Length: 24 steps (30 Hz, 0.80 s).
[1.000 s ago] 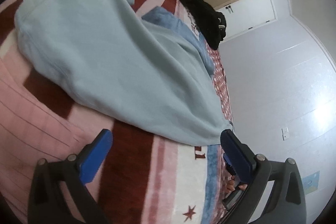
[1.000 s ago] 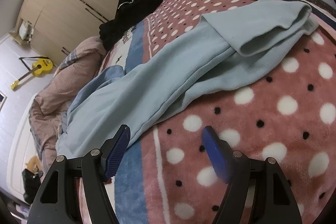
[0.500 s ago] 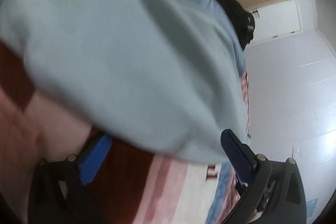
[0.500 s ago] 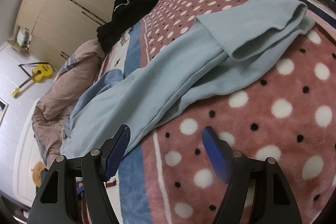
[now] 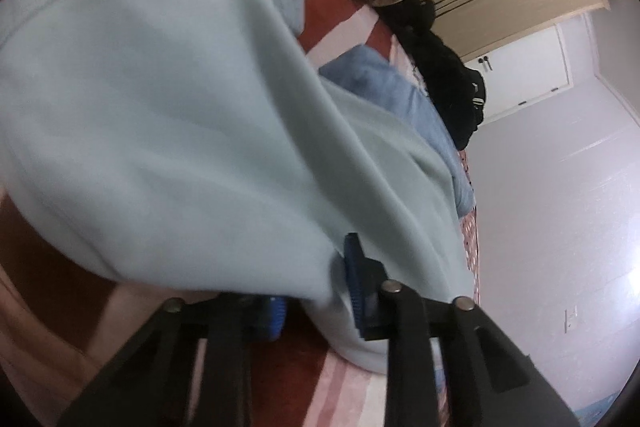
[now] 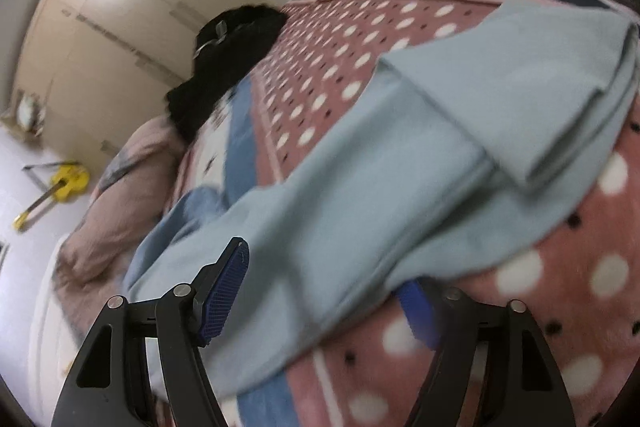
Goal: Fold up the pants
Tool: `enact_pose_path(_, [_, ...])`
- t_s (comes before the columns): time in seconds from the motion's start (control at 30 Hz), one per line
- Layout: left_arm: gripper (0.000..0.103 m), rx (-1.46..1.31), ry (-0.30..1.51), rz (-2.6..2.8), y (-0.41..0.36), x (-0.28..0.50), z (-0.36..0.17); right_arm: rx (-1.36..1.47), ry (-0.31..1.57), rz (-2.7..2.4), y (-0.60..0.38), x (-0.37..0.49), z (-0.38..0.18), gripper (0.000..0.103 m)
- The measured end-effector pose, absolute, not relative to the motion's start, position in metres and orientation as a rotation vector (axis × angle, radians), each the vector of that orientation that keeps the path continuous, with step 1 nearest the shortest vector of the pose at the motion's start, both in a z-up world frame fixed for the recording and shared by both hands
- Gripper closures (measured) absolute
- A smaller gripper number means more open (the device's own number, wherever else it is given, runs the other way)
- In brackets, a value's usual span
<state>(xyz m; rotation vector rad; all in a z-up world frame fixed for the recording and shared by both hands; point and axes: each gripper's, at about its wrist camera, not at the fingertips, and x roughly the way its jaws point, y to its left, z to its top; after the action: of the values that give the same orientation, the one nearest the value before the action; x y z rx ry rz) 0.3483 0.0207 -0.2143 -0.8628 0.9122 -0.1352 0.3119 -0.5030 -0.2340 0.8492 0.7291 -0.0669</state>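
The pale blue fleece pants (image 5: 180, 131) are lying stretched across the pink dotted bed blanket (image 6: 568, 307), so both ends can be gripped at once. The left claw (image 5: 316, 287) is closing on a bunched fold of the cloth, seemingly already pinching it, though blur hides one pad. The right claw (image 6: 320, 299) is narrowing too, its jaws straddling the pants' near edge with fabric between them, not yet pressing.

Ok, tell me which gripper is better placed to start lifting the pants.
Left. The left gripper is closing with a bunch of the light blue pants between its pads; the right gripper straddles the pants' edge, pads still wide apart.
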Motion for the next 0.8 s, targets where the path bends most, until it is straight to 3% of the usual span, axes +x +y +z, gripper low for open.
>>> enact_pose_path(0.03, [0.087, -0.835, 0.899, -0.142, 0.019, 0.346, -0.210, 0.838, 0.719, -0.106, -0.503, 0.316, -0.233, 0.054])
enact_pose_path(0.07, [0.090, -0.812, 0.888, -0.146, 0.018, 0.345, -0.207, 0.822, 0.713, -0.137, -0.503, 0.318, -0.231, 0.073])
enact_pose_path(0.13, [0.093, -0.745, 0.852, -0.161, 0.015, 0.338, -0.196, 0.766, 0.706, -0.214, -0.502, 0.321, -0.227, 0.095])
enact_pose_path(0.47, [0.093, -0.646, 0.808, -0.266, -0.007, 0.284, -0.155, 0.585, 0.587, -0.281, -0.517, 0.273, -0.176, 0.099])
enact_pose_path(0.8, [0.093, -0.623, 0.918, -0.406, -0.075, 0.219, -0.165, 0.536, 0.559, -0.375, -0.577, 0.167, -0.143, 0.099])
